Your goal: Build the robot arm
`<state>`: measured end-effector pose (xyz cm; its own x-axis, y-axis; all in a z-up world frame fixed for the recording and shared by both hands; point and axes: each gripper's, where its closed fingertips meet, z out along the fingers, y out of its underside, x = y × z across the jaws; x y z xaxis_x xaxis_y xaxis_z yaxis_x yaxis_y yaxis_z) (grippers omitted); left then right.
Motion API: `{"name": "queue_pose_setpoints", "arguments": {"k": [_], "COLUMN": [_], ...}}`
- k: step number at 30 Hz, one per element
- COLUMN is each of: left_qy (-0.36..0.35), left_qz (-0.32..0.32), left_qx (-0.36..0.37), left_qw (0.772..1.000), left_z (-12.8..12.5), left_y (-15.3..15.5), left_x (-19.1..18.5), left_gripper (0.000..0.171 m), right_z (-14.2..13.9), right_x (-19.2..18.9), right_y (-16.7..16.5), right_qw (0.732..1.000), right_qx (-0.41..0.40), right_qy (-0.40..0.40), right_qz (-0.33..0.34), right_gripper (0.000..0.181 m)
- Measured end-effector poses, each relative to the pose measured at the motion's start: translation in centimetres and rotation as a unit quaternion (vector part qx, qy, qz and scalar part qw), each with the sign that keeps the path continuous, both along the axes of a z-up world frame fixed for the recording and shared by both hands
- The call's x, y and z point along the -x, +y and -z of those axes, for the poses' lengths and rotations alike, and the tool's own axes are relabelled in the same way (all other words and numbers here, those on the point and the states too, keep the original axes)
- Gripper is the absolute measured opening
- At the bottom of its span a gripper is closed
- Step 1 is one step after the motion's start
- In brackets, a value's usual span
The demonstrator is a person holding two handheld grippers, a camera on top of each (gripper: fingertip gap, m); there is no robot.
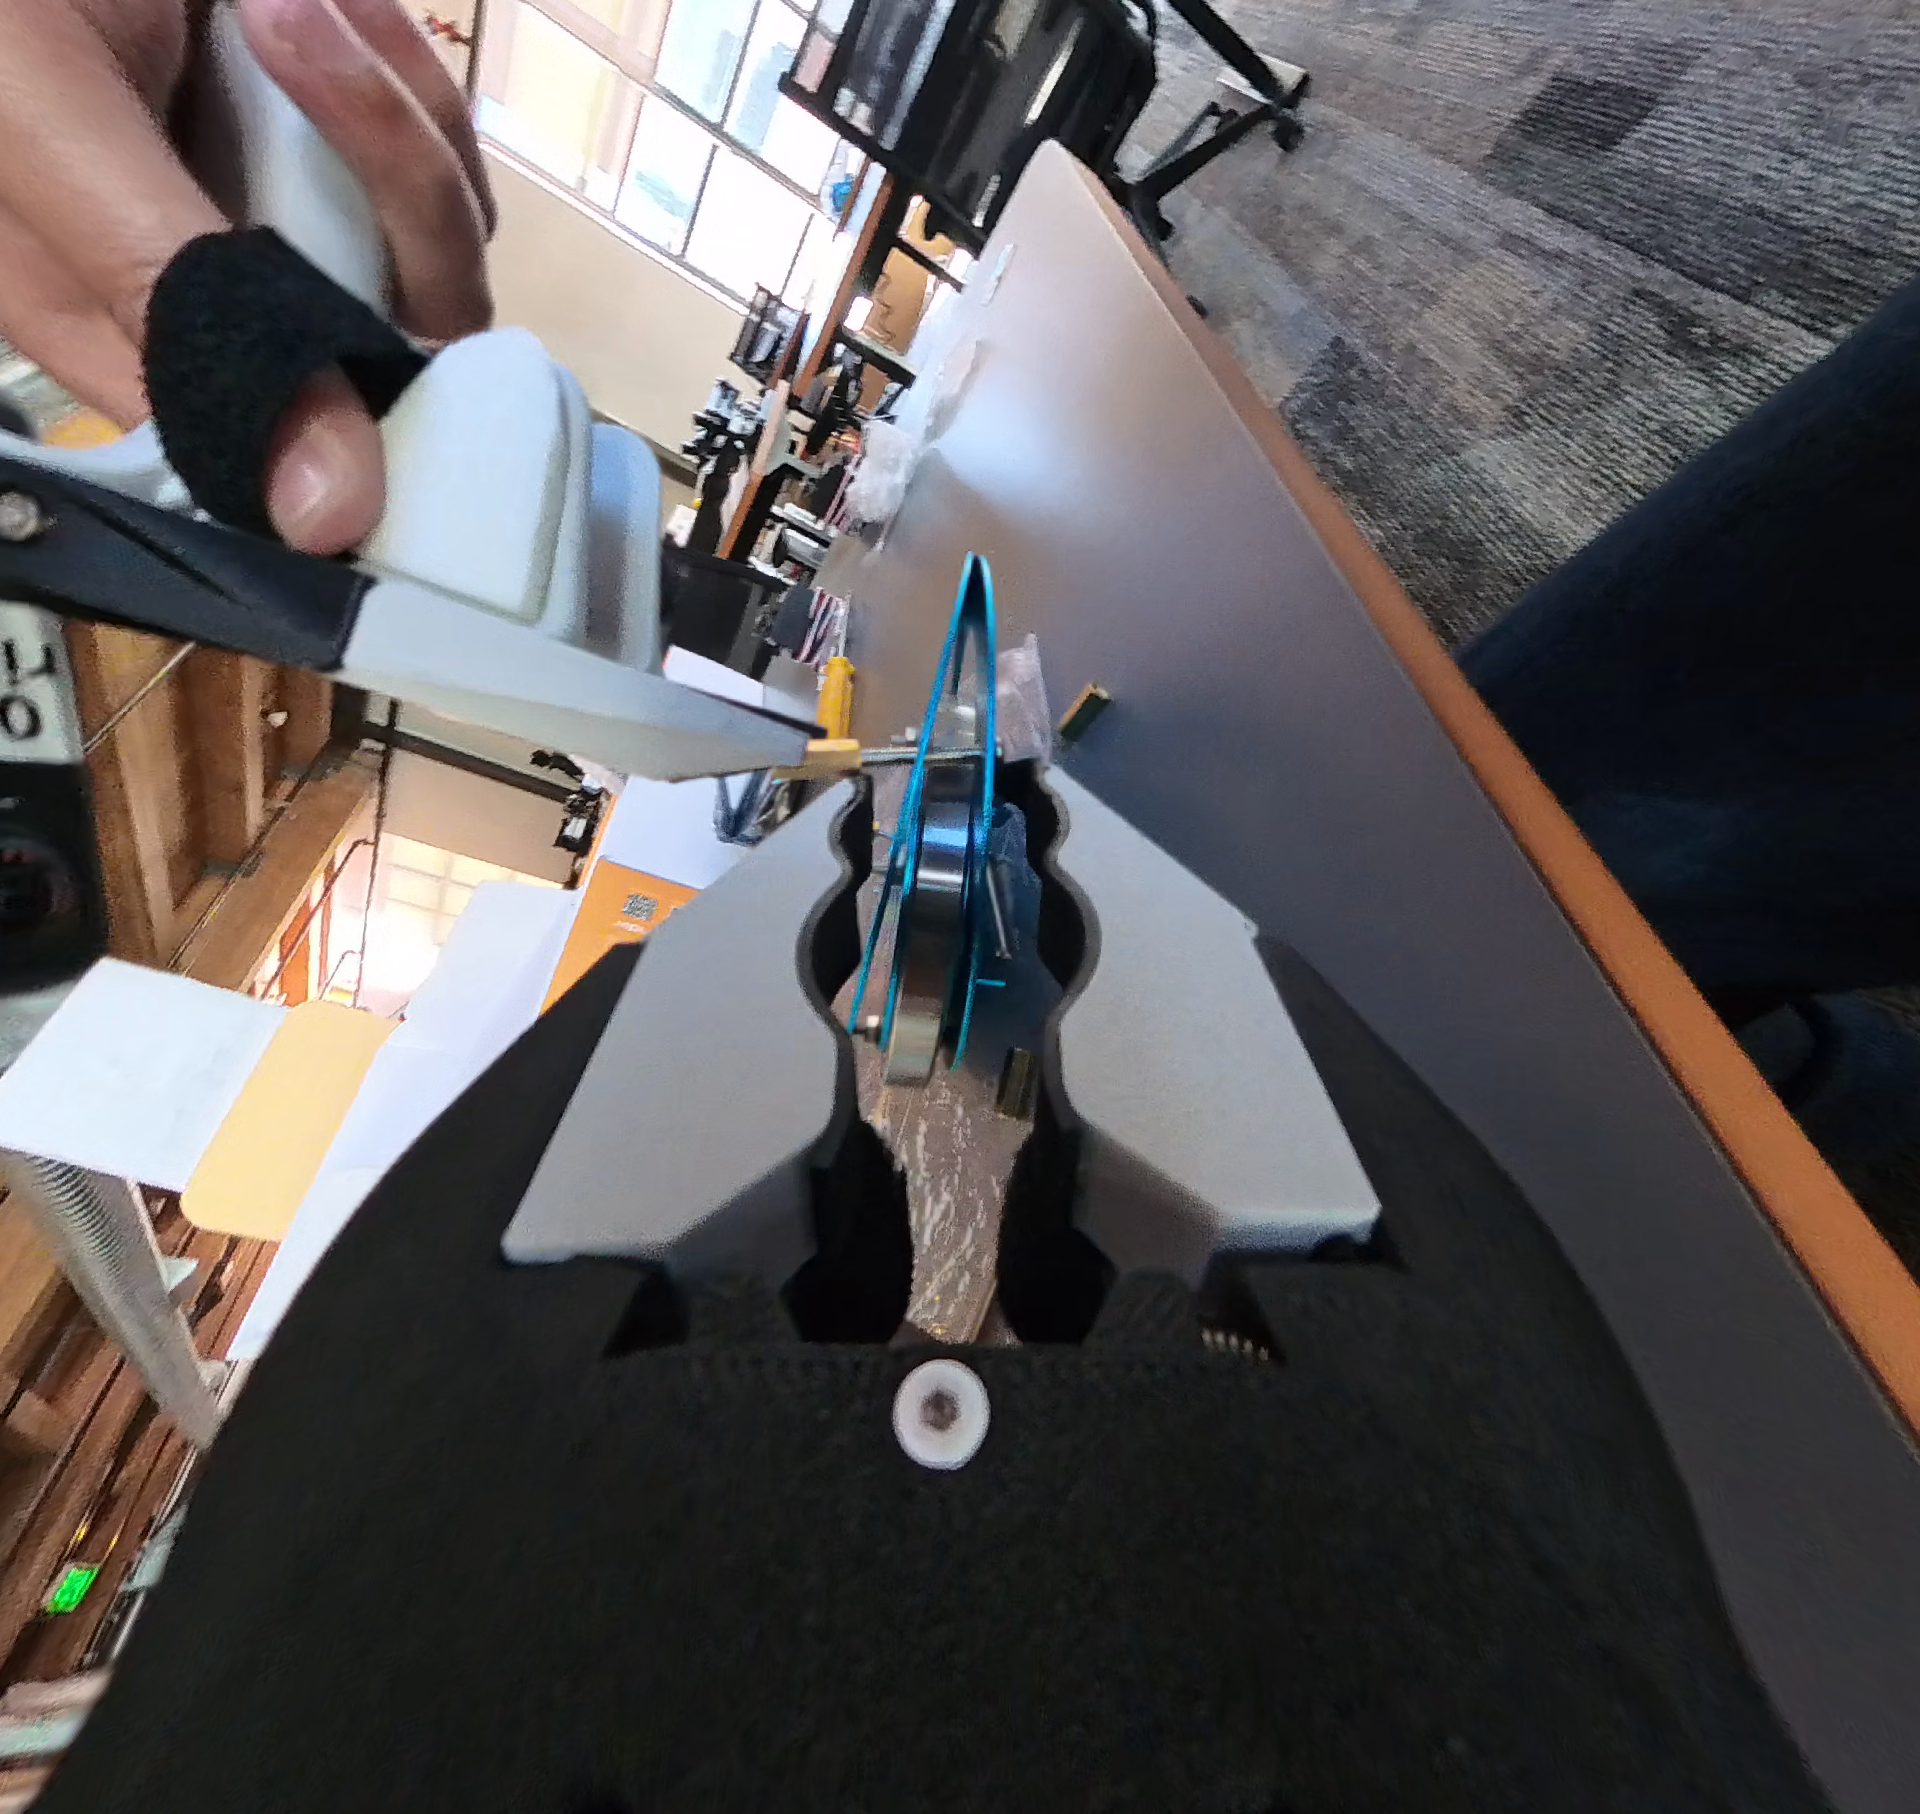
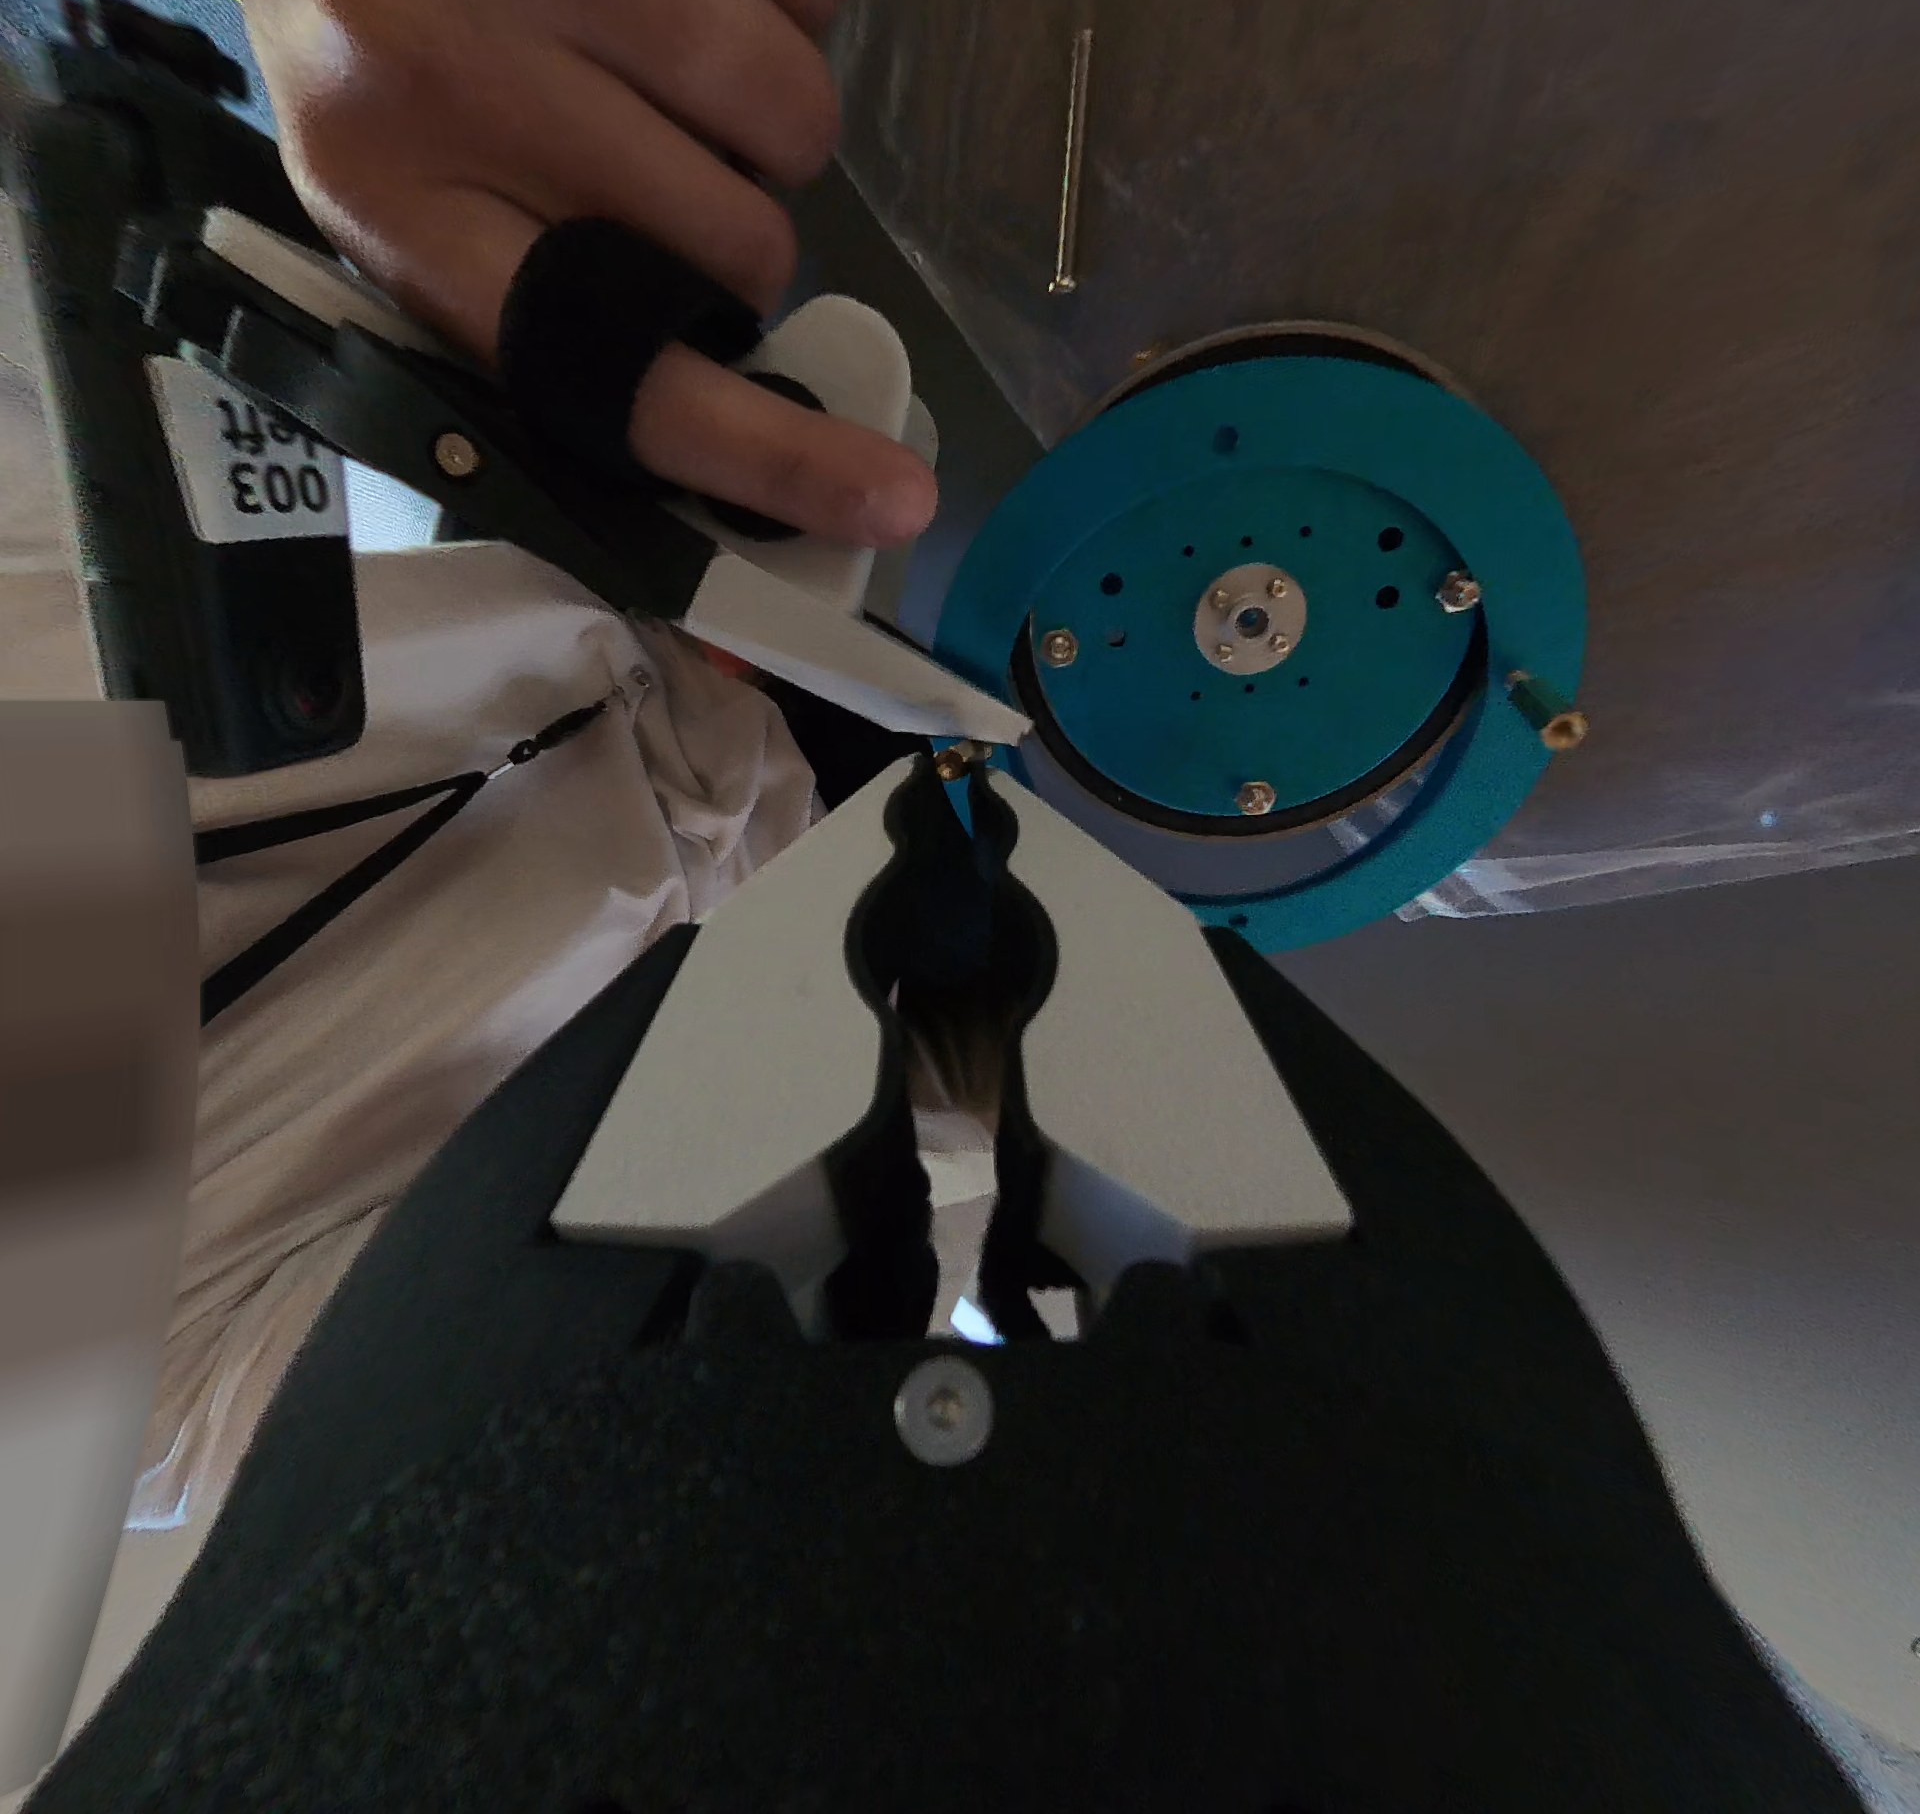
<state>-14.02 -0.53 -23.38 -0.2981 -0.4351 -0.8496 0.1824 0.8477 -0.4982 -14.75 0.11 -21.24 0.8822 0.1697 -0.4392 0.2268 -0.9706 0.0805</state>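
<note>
A blue round plate assembly (image 1: 935, 891), two blue discs with a metal bearing between them, stands edge-on between the fingers of my left gripper (image 1: 945, 788), which is shut on its rim. In the right wrist view the assembly (image 2: 1247, 621) shows face-on with brass nuts and a silver hub. My right gripper (image 2: 951, 767) is shut on a small brass standoff (image 2: 956, 756) at the disc's lower left edge. In the left wrist view it (image 1: 800, 756) comes in from the left, and the standoff (image 1: 831, 754) has a thin shaft that reaches the disc.
The grey table (image 1: 1247, 725) has an orange edge; carpet and a navy chair (image 1: 1714, 673) lie beyond it. A long screw (image 2: 1070, 154) lies on the table. A small brass part (image 1: 1081, 710), a clear bag (image 1: 1023, 673) and a yellow-handled tool (image 1: 836, 689) lie behind the disc. My left and right fingertips are right by each other.
</note>
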Motion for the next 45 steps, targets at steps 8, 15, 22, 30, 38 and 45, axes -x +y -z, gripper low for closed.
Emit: {"name": "queue_pose_setpoints", "arguments": {"k": [8, 15, 22, 30, 38, 45], "left_qy": [-0.043, -0.034, -0.028, -0.009, -0.012, -0.019], "left_qz": [-0.056, -0.088, -0.104, -0.119, -0.121, -0.123], "left_qx": [0.045, 0.084, 0.100, 0.082, 0.073, 0.072], "left_qw": [0.997, 0.992, 0.989, 0.989, 0.990, 0.990], "left_z": [-1.6, -2.2, -2.2, -1.3, -1.2, -1.5], "left_y": [0.5, 0.9, 1.0, 1.5, 1.9, 2.1], "left_x": [-0.4, -0.7, -1.1, -1.5, -1.7, -1.8], "left_gripper": [0.032, 0.039, 0.047, 0.036, 0.040, 0.041], "right_z": [-0.7, -1.3, -1.4, -2.3, 1.3, 1.5], "right_x": [-0.5, -0.8, -0.9, -0.9, -3.4, -2.9], "right_y": [0.3, 0.6, 0.7, 0.9, -1.9, -1.8], "right_qw": [0.999, 0.999, 0.998, 0.997, 0.933, 0.742], "right_qx": [-0.028, -0.047, -0.052, -0.073, -0.338, -0.570], "right_qy": [0.017, 0.005, 0.006, -0.010, -0.057, -0.305], "right_qz": [0.014, 0.018, 0.018, 0.012, -0.110, -0.177], "right_gripper": [0.004, 0.004, 0.001, 0.000, 0.054, 0.040]}}
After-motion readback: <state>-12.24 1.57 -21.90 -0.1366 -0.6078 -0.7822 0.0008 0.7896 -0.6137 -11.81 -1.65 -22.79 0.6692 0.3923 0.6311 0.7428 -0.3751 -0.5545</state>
